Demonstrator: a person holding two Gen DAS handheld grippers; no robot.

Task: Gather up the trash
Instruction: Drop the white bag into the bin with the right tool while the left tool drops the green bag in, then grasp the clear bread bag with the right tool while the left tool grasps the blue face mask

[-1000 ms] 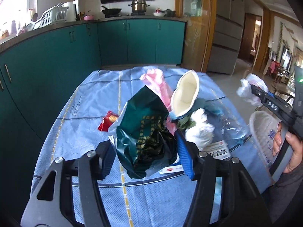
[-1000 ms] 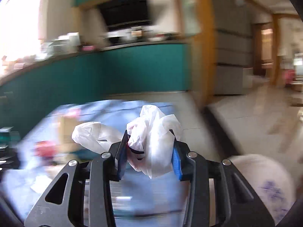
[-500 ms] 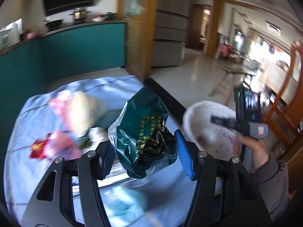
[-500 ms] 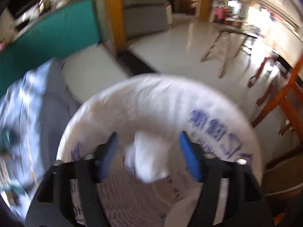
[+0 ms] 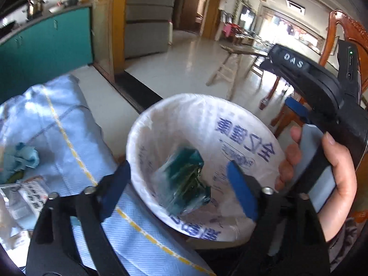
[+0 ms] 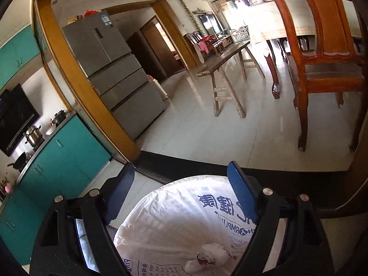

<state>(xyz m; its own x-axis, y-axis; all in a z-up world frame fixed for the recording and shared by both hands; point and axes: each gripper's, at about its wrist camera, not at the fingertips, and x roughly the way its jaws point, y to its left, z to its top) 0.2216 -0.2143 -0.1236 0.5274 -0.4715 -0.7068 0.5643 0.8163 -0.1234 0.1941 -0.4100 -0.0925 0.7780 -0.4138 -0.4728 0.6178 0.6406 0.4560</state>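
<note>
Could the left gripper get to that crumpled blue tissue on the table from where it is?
Probably yes: the left gripper is open and empty over the bin, and nothing visibly blocks the blue tissue lying uncovered on the tablecloth.

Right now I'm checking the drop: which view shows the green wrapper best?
The left wrist view: the green wrapper sits blurred between the open left tool over the lined bin. The right wrist view shows no wrapper, only crumpled white plastic.
</note>
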